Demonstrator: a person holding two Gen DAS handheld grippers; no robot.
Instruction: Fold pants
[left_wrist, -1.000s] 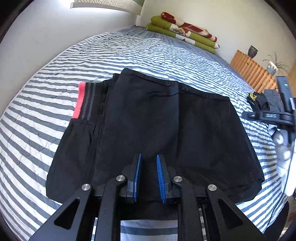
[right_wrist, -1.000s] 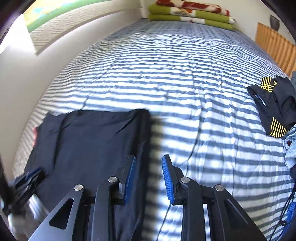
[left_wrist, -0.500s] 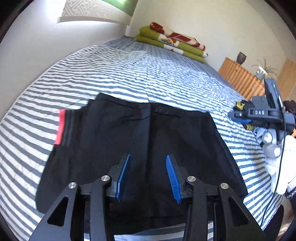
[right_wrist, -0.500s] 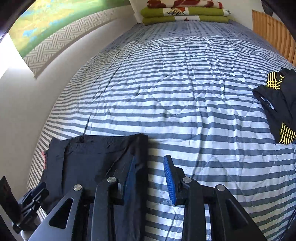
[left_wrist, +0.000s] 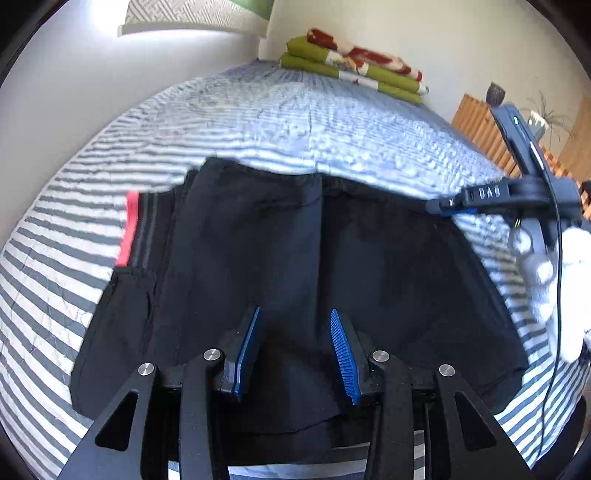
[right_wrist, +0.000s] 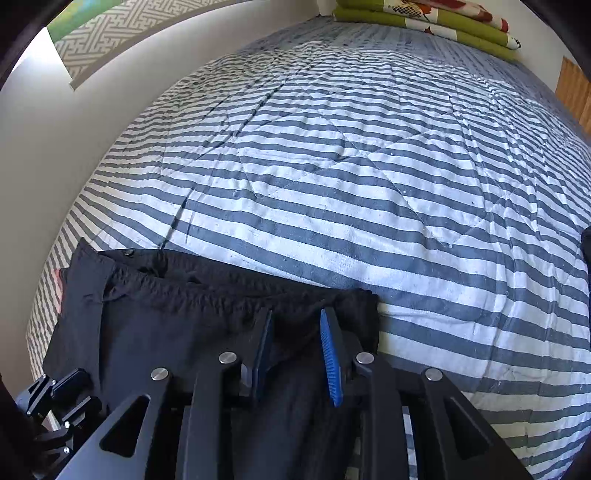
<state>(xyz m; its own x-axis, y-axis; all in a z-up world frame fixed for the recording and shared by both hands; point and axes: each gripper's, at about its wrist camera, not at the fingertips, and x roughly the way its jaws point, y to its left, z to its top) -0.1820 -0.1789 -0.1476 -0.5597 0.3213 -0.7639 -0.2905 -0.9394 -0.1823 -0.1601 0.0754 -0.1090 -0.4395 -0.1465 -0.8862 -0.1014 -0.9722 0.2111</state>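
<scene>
Across the lower half of the left view, the soft, limp black pants (left_wrist: 295, 251) lie on the striped bed (left_wrist: 295, 122), best pinched at the hem corners, with the left tool (left_wrist: 295, 347) and right tool (right_wrist: 295, 350) both released above them.

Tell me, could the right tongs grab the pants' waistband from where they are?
Probably yes: the right tongs hang just over the gathered waistband of the pants, jaws apart, nothing between them and the cloth.

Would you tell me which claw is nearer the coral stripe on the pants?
Left. The left claw hovers over the pants' near hem, the coral stripe to its left; the right claw sits at the opposite edge.
</scene>
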